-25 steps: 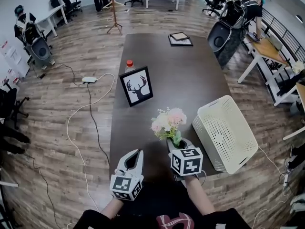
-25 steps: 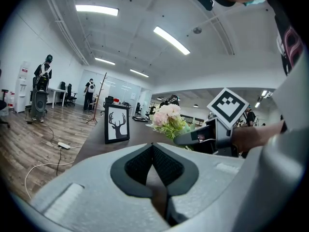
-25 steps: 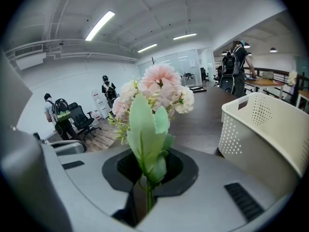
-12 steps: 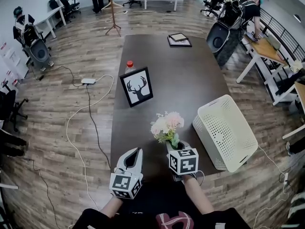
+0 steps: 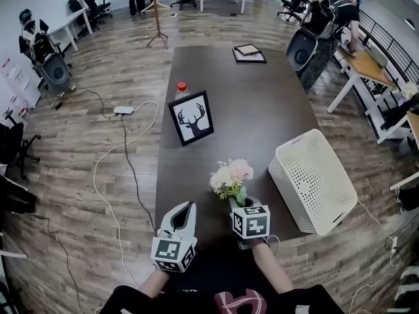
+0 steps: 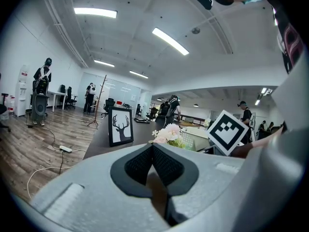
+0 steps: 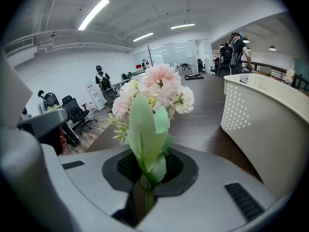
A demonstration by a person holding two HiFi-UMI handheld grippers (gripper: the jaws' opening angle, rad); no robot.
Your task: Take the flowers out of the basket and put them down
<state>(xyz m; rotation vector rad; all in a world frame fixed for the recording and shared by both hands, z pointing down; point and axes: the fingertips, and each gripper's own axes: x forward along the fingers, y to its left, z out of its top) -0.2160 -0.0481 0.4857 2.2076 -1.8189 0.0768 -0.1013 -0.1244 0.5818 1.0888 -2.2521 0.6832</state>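
Note:
A bunch of pale pink flowers (image 5: 230, 175) with green leaves is held by its stem in my right gripper (image 5: 241, 201), which is shut on it over the dark table (image 5: 249, 103), left of the white basket (image 5: 314, 182). In the right gripper view the flowers (image 7: 154, 93) rise from between the closed jaws, and the basket (image 7: 263, 115) stands to the right. My left gripper (image 5: 184, 215) hovers at the table's near edge, jaws shut with nothing in them. From the left gripper view the flowers (image 6: 168, 134) show ahead of my left gripper (image 6: 152, 151).
A framed deer picture (image 5: 192, 118) stands mid-table with a red-capped bottle (image 5: 181, 88) behind it. Another frame (image 5: 249, 53) lies at the far end. Cables (image 5: 124, 156) run over the wooden floor at left. People stand at desks (image 5: 366, 64) further off.
My right gripper has sunk toward the table with the flowers in it. The left gripper has stayed put.

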